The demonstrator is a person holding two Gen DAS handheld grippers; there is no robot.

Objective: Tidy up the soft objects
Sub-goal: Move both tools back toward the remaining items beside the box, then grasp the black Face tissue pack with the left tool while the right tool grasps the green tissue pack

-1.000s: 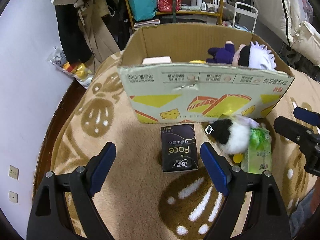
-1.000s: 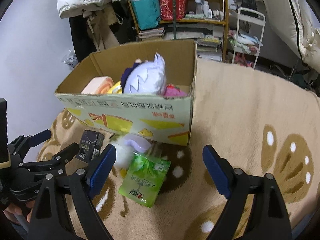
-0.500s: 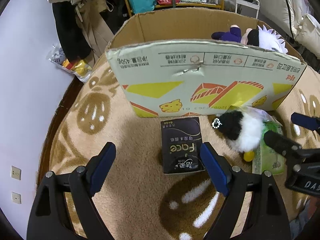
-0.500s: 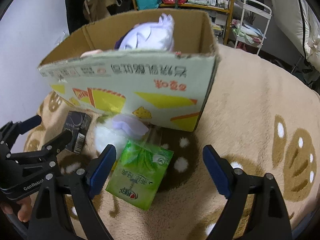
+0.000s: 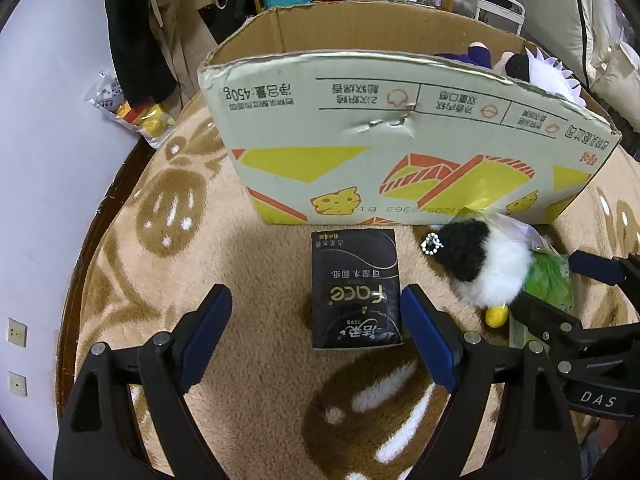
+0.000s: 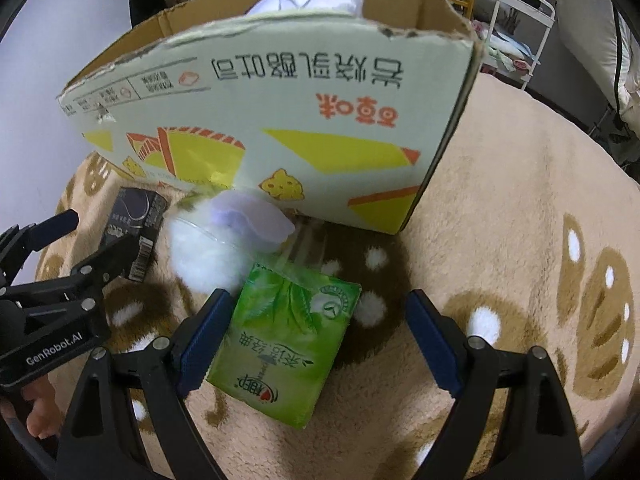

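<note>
On the rug: a beige fleece blanket with brown paw prints [image 5: 248, 392] covers the surface, and everything sits on it.
Box: an open cardboard carton printed pale green, yellow and orange [image 5: 400, 152] stands upright at the far side; a white-haired plush doll [image 5: 548, 76] shows over its rim.
Black pack: a black plastic-wrapped tissue pack with gold lettering [image 5: 356, 288] lies flat just in front of the carton.
Left gripper [image 5: 316, 332]: black frame with blue pads, jaws spread wide and holding nothing; the black pack lies between the pads without touching them.
Plush: a fluffy black-and-white soft toy with a yellow foot [image 5: 488, 264] lies against the carton's base, between the two packs, overlapping the green one.
Green pack: a bright green tissue pack with leaf print [image 6: 284, 340] lies flat, tilted, near the carton's corner.
Right gripper [image 6: 316, 340]: jaws wide apart, empty; its left pad is right at the green pack's edge, the other pad well clear.
</note>
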